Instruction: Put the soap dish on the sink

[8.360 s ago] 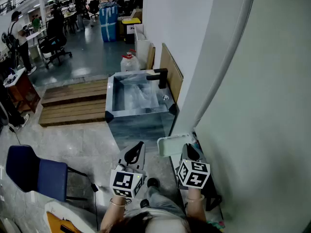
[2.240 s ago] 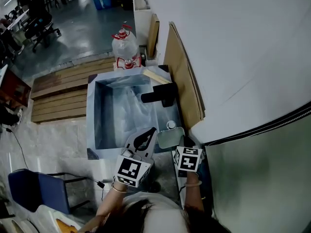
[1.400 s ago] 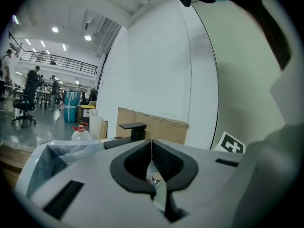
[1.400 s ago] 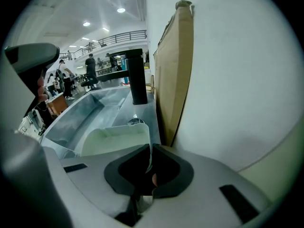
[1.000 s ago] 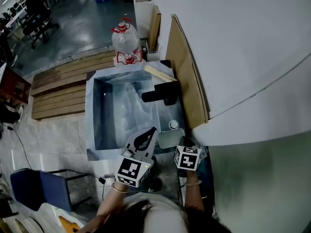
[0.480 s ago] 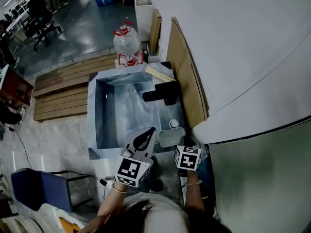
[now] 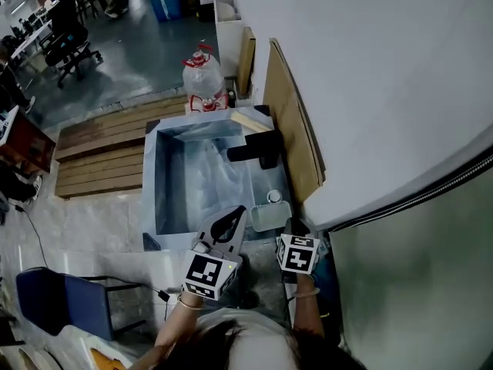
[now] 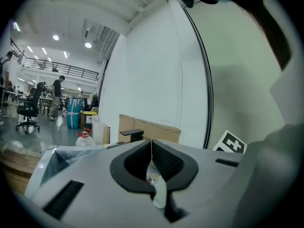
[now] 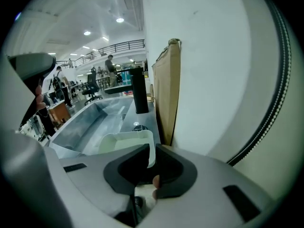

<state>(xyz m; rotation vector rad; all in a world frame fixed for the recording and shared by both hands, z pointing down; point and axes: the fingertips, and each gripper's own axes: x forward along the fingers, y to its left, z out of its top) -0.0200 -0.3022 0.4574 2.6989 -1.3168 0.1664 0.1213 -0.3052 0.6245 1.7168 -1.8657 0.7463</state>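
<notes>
The soap dish [image 7: 269, 216], a pale green shallow tray, hangs over the near right corner of the grey sink [image 7: 151, 199]. My right gripper [image 7: 290, 227] is shut on its near rim. In the right gripper view the soap dish [image 9: 124, 142] juts out from the right gripper [image 9: 152, 152] over the sink ledge [image 9: 142, 118]; I cannot tell whether it touches the ledge. My left gripper [image 7: 237, 211] sits beside it at the sink's front edge. In its own view the left gripper [image 8: 151, 148] is shut with nothing in it.
A black faucet [image 7: 258, 149] stands on the sink's right ledge, with a small round knob [image 7: 272, 197] just beyond the dish. Cardboard sheets [image 7: 293, 129] lean on the white wall at the right. A water bottle [image 7: 203, 78] stands behind the sink, and wooden pallets [image 7: 100, 156] lie to its left.
Over eight seconds the person has walked up to the sink carrying the dish. In the last second the grippers and the dish have hardly moved.
</notes>
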